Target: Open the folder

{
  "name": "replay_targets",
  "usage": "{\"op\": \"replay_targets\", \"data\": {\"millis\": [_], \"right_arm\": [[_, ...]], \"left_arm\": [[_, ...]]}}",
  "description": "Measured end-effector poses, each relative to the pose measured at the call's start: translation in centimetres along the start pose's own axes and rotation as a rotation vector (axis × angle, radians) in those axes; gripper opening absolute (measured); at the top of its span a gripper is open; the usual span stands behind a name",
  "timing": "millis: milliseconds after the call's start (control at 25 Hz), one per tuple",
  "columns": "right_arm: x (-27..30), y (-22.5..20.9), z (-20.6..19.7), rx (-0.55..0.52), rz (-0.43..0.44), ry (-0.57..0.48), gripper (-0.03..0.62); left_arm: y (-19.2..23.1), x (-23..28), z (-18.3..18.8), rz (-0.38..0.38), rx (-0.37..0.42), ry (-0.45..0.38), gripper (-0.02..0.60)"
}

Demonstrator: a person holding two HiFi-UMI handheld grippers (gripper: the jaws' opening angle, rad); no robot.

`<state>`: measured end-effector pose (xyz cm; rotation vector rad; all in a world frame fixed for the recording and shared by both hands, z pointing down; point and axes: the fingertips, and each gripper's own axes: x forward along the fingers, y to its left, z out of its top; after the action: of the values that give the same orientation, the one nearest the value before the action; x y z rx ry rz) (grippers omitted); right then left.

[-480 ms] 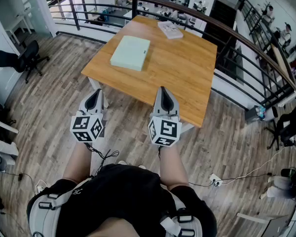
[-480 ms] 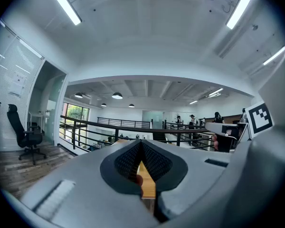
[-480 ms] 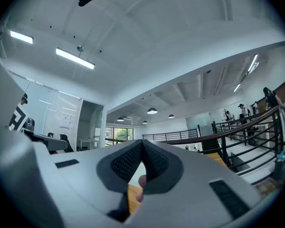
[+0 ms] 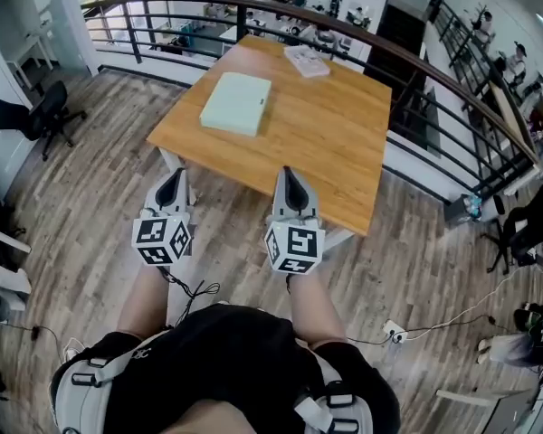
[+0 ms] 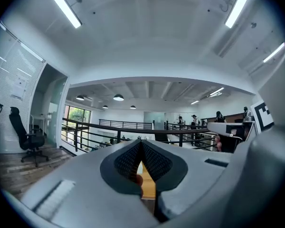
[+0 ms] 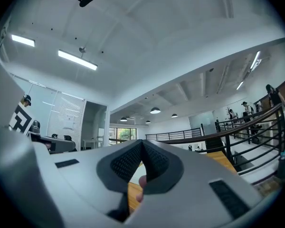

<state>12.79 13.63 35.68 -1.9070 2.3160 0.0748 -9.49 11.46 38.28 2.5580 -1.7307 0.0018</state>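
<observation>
Folder (image 4: 236, 103) lies flat on the table (image 4: 344, 143), well ahead of us. It sits about midway between our left gripper (image 4: 174, 175) and right gripper (image 4: 290, 174), both pinched closed and empty.

Upper centre, head view: I can't identify the small flat item (image 4: 308, 60) on the table (image 4: 344, 152); both gripper views give me only a sliver of tabletop.

Pale green folder (image 4: 236, 103) closed, lying flat on wooden table (image 4: 326, 143), toward its far-left corner.
</observation>
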Motion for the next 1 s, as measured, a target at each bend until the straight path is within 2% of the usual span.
{"op": "replay_targets", "data": {"millis": [440,720,1000], "right_arm": [[0.7,3.5,-0.3,0.009,0.024,-0.015,-0.003],[0.6,6.1,-2.5,0.0,0.003,0.016,-0.003],[2.3,6.3,-3.4,-0.005,-0.013,0.024,-0.003]], "left_arm": [[3.7,-1.6,0.1,0.056,0.01,-0.015,-0.001],[7.0,-2.9,-1.4,0.047,-0.022,-0.011,-0.001],[8.1,-1.3,-2.1,0.038,0.007,0.002,-0.001]]}}
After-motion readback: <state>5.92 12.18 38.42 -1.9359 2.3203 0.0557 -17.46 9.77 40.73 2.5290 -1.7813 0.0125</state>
